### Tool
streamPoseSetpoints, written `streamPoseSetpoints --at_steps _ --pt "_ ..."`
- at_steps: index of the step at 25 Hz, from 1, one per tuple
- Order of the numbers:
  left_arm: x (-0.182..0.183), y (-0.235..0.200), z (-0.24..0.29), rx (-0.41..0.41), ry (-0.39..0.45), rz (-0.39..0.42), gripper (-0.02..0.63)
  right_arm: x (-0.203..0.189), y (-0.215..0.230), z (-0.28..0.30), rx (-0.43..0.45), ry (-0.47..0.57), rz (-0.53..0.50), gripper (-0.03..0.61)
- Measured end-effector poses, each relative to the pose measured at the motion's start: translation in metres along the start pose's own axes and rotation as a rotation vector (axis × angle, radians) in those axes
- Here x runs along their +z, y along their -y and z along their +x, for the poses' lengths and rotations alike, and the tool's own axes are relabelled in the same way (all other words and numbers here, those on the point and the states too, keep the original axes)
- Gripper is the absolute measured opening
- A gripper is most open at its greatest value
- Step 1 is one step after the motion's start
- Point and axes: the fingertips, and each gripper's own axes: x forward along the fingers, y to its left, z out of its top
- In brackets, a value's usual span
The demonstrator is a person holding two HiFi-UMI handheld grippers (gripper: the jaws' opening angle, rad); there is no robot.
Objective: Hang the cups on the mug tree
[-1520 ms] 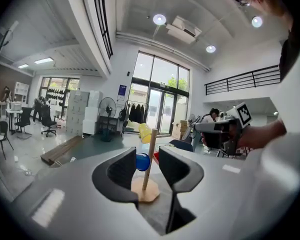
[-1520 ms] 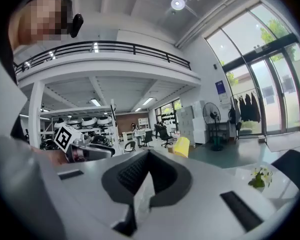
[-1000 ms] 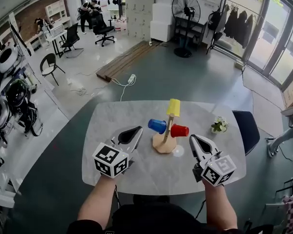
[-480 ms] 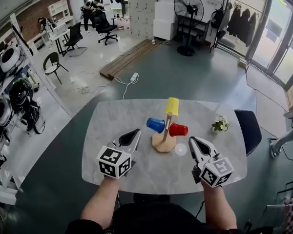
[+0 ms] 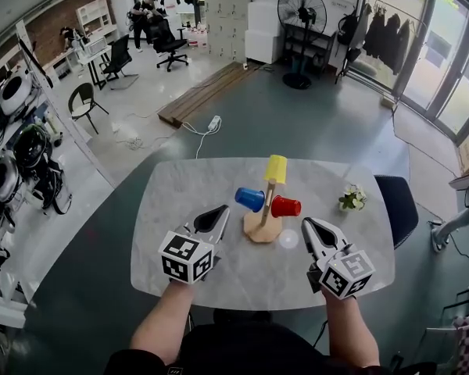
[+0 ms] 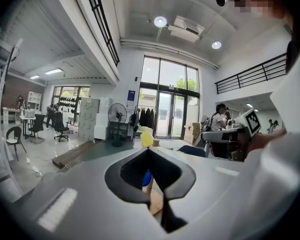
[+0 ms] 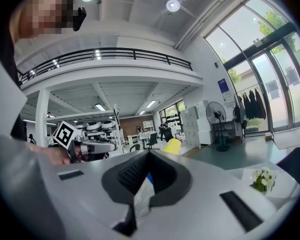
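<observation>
Three cups hang on the tree (image 5: 263, 226): yellow (image 5: 276, 169) on top, blue (image 5: 251, 199) left, red (image 5: 285, 206) right. A pale round thing (image 5: 288, 239), maybe a last cup, sits by the base, just left of your right gripper (image 5: 307, 225). That gripper and the left gripper (image 5: 220, 211) are both closed and empty, flanking the tree.

I get a bright, daylit room: light pours through the tall windows (image 5: 445, 61) at the right, and round ceiling lamps (image 6: 160, 21) glow overhead. The pale worktop (image 5: 180, 201) shows one small bright spot (image 5: 288, 239) near its middle and only soft shadows. Every view bows at its edges. The gripper views go black in the corners, and the left hand-held gripper (image 6: 149, 150) and right hand-held gripper (image 7: 149, 154) look soft up close.
</observation>
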Motion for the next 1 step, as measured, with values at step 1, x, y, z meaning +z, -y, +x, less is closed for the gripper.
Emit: streamPoseSetpoints --at_steps 1 --pt "0.0001 -0.0006 -0.0007 -0.002 -0.001 -0.001 0.009 -0.0002 -0.0019 0.001 0.001 -0.002 0.0 0.01"
